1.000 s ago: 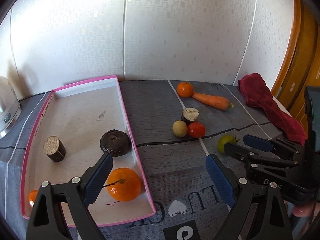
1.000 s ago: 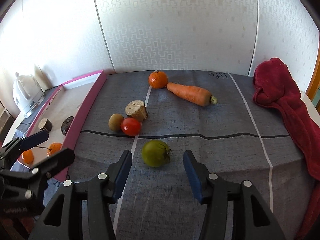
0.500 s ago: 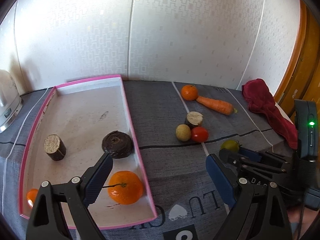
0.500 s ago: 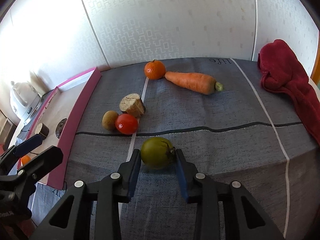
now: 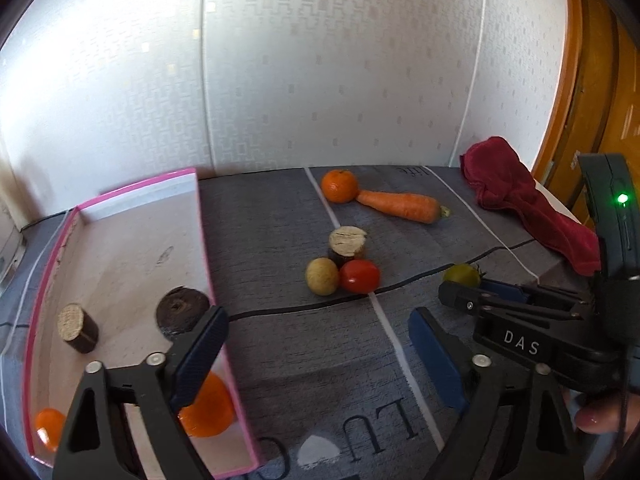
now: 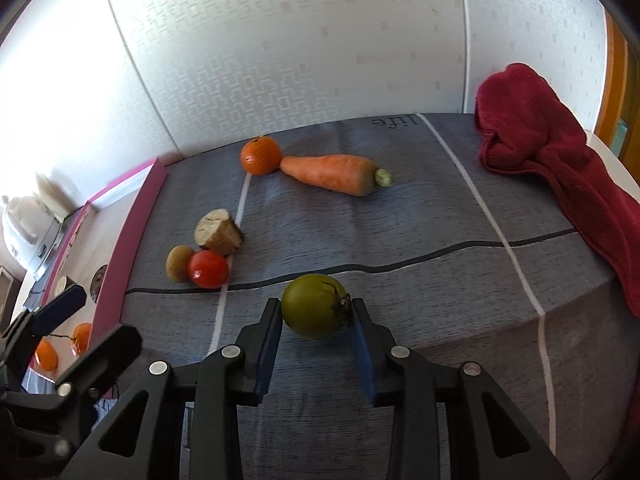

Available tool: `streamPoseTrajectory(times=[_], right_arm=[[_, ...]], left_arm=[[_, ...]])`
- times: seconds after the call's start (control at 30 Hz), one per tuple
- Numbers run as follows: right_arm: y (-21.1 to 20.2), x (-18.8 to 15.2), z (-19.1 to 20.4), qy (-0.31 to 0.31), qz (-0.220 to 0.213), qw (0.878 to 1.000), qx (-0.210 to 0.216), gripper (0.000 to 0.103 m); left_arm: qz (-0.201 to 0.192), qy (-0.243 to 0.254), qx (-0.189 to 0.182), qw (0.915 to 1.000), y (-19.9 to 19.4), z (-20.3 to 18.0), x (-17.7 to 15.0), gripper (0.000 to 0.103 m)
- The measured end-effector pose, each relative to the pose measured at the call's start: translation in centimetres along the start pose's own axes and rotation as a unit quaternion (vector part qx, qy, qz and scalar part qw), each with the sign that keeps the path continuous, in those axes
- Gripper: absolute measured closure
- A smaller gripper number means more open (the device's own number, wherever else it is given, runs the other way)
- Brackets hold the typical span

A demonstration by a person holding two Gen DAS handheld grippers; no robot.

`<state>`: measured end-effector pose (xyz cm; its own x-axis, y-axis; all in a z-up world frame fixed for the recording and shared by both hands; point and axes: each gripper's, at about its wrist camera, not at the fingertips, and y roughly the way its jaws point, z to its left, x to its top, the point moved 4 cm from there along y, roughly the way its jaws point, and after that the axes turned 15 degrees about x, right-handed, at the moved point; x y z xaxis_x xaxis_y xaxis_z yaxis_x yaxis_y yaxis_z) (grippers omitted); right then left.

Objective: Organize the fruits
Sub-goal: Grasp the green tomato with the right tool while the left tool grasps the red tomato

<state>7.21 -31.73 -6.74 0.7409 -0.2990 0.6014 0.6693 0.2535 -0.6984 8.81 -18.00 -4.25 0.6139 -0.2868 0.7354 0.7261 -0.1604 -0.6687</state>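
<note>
The right gripper (image 6: 314, 314) is clamped on the green tomato (image 6: 314, 310), pads pressing its left and right sides, stem toward the right pad; the tomato sits on the grey cloth (image 6: 420, 240), just this side of the black line. The pink tray (image 5: 208, 248) lies at about 9 o'clock from the tomato, well apart, with the red tomato (image 6: 208, 269) between; I judge the carry must go that way. The left gripper (image 5: 316, 344) hovers by the tray's near corner, jaws apart and closing, nothing between them.
</note>
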Motion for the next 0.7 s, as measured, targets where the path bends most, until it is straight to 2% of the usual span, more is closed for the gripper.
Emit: streamPoseTrajectory(times=[0.17,0.27,0.4,0.5,0.6,0.7], right_arm=[[-0.3,0.4,-1.1,0.026,-0.006,1.0,-0.007,0.069],[-0.2,0.5,-1.7,0.042,-0.006,0.999,-0.005,0.069],[0.0,0.7,-1.7,0.043,-0.007,0.999,-0.007,0.069],[-0.1,0.7,-1.7,0.045,-0.008,0.999,-0.006,0.069],[-0.2,0.6,-1.9,0.054,-0.009,0.998,-0.003,0.069],[-0.4,0.6,-2.2,0.061,-0.011,0.998,-0.001,0.069]], left_arm=[[0.009,0.004,-0.039,0.9992,0.1,-1.2,0.1,0.03],[0.033,-0.006,-0.07,0.9969,0.6,-1.9,0.1,0.039],[0.057,-0.005,-0.072,0.9958,2.0,-3.0,0.3,0.042],[0.07,0.005,-0.064,0.9955,3.5,-3.8,0.7,0.05],[0.082,0.005,-0.067,0.9943,4.6,-4.1,0.9,0.053],[0.078,0.011,-0.06,0.9951,5.2,-4.2,1.2,0.054]])
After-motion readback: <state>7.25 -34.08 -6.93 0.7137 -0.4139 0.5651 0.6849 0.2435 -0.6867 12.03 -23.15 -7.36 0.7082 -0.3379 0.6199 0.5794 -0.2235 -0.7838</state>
